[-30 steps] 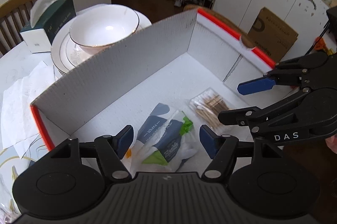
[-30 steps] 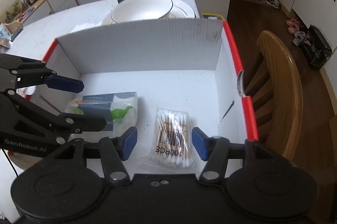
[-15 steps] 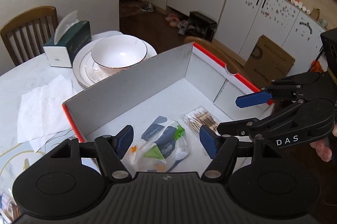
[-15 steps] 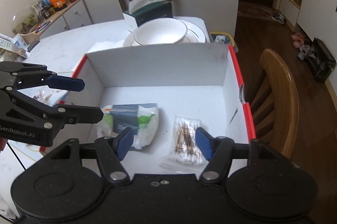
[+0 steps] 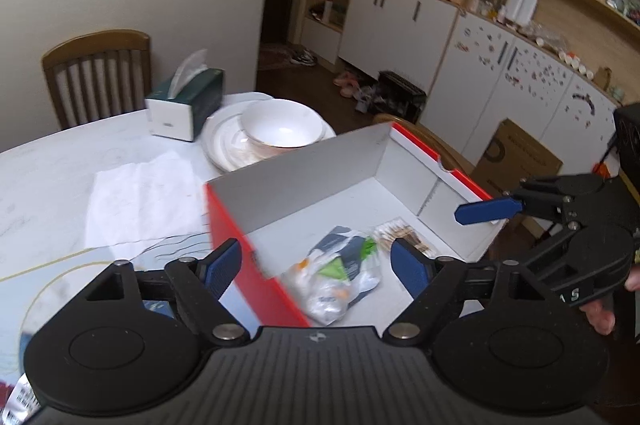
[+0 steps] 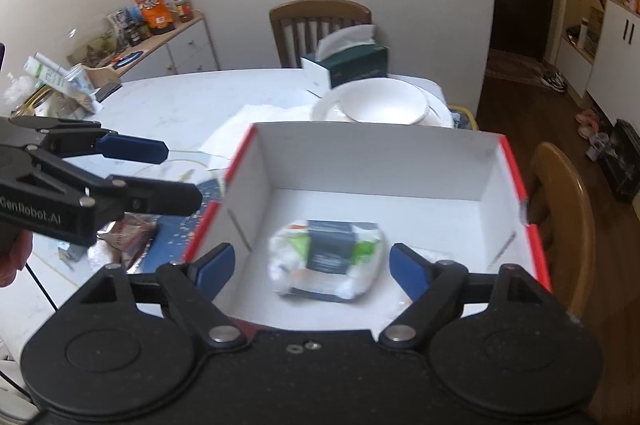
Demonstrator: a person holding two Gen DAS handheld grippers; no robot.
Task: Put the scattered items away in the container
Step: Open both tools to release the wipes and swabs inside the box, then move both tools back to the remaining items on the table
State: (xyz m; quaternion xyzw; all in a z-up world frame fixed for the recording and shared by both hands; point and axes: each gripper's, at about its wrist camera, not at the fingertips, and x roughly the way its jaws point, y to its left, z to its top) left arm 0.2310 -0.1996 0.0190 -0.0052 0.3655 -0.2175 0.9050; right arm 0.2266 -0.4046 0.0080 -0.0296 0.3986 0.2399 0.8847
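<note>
Container (image 6: 372, 161), a red-edged white box, sits on the worktop (image 6: 192, 105) with a tissue pack (image 6: 328, 257) and a cotton swab bag (image 5: 404, 237) lying inside. Both my left gripper (image 5: 316, 263) and right gripper (image 6: 310, 265) have just been opening their jaws (nothing between them), above the box.

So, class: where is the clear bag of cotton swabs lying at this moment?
In the left wrist view the clear bag of cotton swabs lies on the floor of the red-edged white cardboard box, just right of the plastic-wrapped tissue pack, toward the box's right wall.
</note>
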